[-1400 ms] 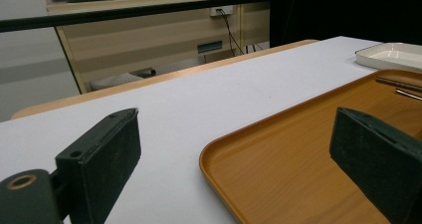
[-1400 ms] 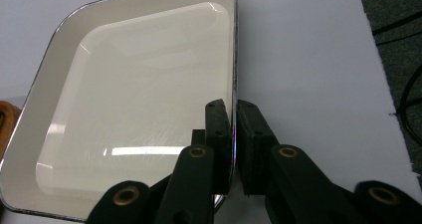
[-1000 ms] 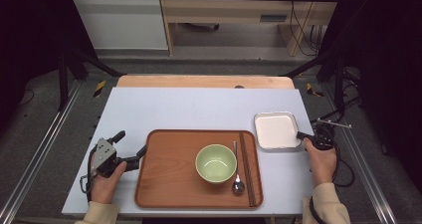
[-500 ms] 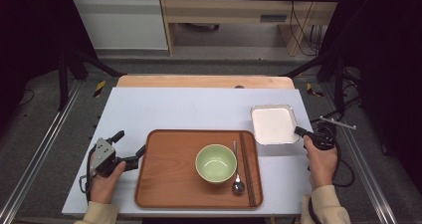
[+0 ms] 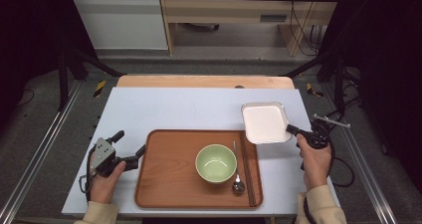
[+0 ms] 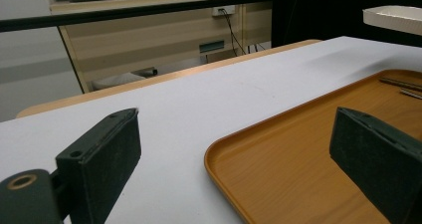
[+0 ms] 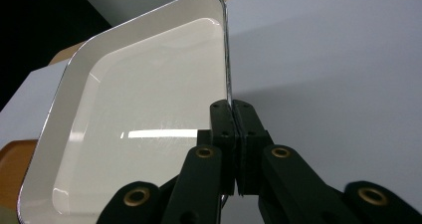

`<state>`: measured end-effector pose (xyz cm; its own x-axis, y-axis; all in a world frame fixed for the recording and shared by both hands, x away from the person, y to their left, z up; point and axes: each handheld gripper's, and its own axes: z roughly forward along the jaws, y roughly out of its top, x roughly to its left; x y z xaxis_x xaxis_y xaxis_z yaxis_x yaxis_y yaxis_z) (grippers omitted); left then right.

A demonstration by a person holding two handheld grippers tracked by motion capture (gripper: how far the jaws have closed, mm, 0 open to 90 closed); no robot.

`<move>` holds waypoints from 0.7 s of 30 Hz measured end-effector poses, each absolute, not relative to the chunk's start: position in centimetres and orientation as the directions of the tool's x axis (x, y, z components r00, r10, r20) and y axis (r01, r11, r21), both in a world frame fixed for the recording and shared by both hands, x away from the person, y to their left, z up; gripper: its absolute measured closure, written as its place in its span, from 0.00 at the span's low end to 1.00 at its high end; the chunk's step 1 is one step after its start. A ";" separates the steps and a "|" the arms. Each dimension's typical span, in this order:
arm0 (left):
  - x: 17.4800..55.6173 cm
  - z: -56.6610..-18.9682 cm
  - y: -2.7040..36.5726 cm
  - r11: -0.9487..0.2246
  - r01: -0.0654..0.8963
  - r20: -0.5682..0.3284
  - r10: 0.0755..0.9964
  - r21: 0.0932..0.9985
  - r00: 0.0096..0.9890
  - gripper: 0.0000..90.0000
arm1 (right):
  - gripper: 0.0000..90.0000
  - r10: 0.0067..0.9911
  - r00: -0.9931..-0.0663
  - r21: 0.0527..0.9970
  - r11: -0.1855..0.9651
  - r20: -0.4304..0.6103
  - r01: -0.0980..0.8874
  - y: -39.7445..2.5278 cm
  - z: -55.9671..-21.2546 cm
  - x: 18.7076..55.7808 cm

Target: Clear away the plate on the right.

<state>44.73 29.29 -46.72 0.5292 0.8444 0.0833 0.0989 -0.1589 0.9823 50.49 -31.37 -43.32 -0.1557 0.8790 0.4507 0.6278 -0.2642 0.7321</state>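
My right tongs (image 7: pixel 233 115) pinch one thin rim of the white square dish (image 5: pixel 265 123), lifted near the right edge of the pale blue worktop (image 5: pixel 199 107). It could tip and slip, or bump the brown wooden tray (image 5: pixel 169 184). My left tongs (image 6: pixel 239 169) gape, holding nothing. Behind is a dark room with wooden shelves.

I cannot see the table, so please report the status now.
Right gripper shut on white dish rim, lifted. Left gripper open at tray edge. Nothing in the way.
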 end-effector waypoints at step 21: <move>43.8 -43.2 27.6 -0.127 0.086 0.061 0.841 0.988 0.538 0.07 | 0.99 0.829 -0.347 0.780 -0.159 0.439 0.606 -22.3 -38.9 51.3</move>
<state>43.80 27.62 -43.17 0.5375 0.8410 0.0613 0.0864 -0.1272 0.9881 51.28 -22.25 -38.88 -0.3474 0.8286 0.4390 0.6057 -0.1590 0.7796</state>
